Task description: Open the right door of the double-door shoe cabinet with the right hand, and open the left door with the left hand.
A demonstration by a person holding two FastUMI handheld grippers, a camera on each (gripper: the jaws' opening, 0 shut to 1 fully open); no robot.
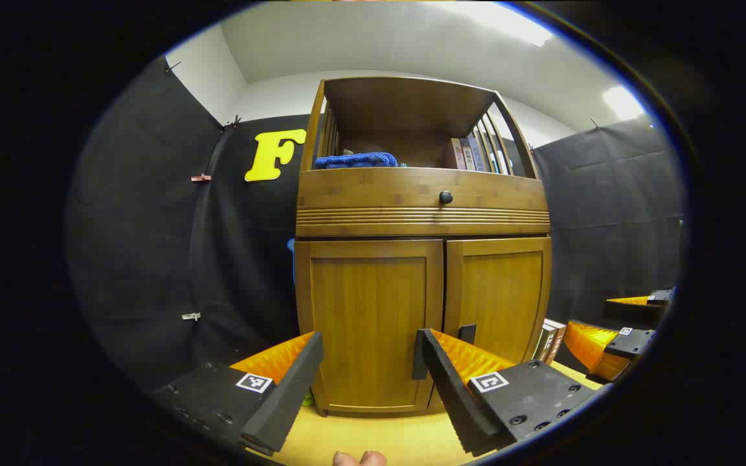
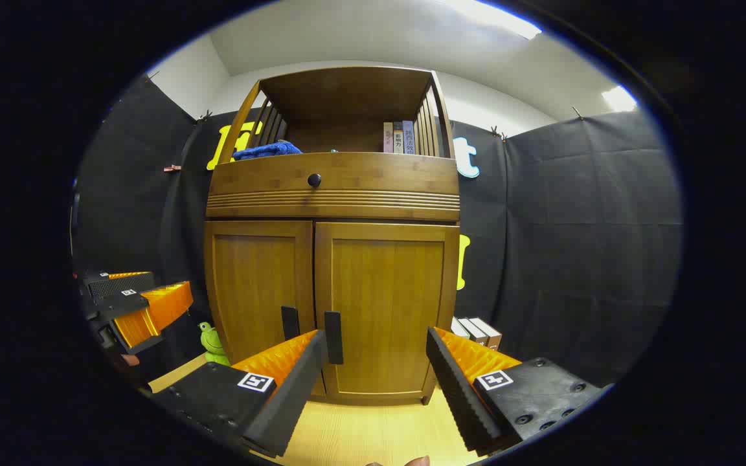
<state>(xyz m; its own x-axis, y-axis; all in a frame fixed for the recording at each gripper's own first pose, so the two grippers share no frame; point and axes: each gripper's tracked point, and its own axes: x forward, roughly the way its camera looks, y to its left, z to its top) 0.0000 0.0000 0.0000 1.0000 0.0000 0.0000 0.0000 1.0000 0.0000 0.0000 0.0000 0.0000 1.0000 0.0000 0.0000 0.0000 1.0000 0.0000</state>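
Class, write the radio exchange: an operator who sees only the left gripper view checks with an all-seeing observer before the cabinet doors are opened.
Operator: Is the right gripper lined up on the right door?
Observer: Yes. It is open and faces that shut door, with the door's handle showing at the tip of its left finger.
Operator: Is anything left of the cabinet?
Observer: A green frog toy sits by its lower left corner.

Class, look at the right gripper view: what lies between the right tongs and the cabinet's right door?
Nothing: only bare pale floor separates the open right tongs from the shut right door with its handle.
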